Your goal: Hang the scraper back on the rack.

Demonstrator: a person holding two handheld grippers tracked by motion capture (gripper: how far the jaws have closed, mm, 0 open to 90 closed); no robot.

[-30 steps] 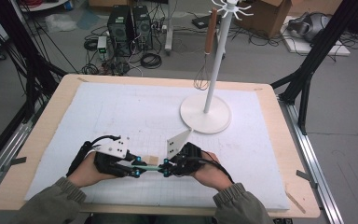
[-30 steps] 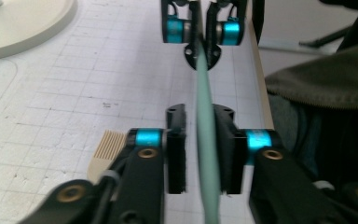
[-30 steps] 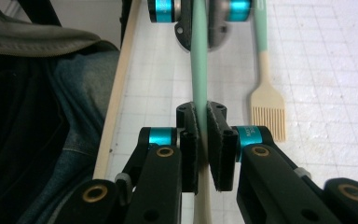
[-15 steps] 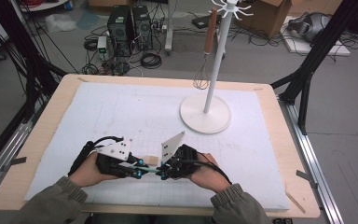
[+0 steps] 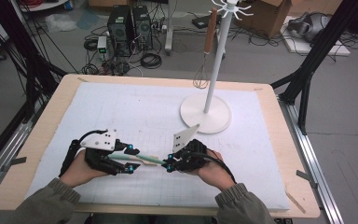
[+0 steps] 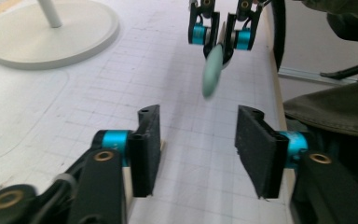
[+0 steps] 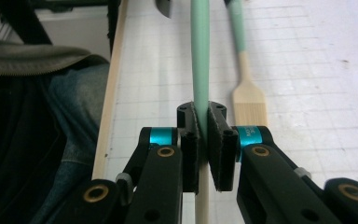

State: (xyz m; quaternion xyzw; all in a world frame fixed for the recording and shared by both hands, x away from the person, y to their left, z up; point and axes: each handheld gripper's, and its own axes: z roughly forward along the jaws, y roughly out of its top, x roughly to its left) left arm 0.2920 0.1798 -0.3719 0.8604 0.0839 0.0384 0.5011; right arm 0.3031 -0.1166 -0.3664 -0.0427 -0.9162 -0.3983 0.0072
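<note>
- Table (image 5: 42,140) and its white mat (image 5: 135,107): same as in the earlier high view.
- Stand (image 5: 205,114) at the far right of the mat, with a whisk (image 5: 201,77) hanging beside its pole: both in the same place as before.
- My left gripper (image 5: 131,159): this is the one change. Half a second ago its jaws were closed, and they have just been opening. They now stand about half apart with nothing pressed between the pads (image 6: 151,135).
- My right gripper (image 5: 167,162): no change. The jaws are nearly together and clamp the green-handled tool (image 7: 200,56).
- Green-handled tool: held just off the mat at the near edge, between my two hands. In the right gripper view, the pads (image 7: 190,140) grip it where the green meets bare wood. In the left gripper view, its free green end (image 6: 212,72) points towards the gap in my open jaws, clear of both pads.
- Second tool with a flat wooden head (image 7: 248,100): lying on the mat just beside the held one, untouched.
</note>
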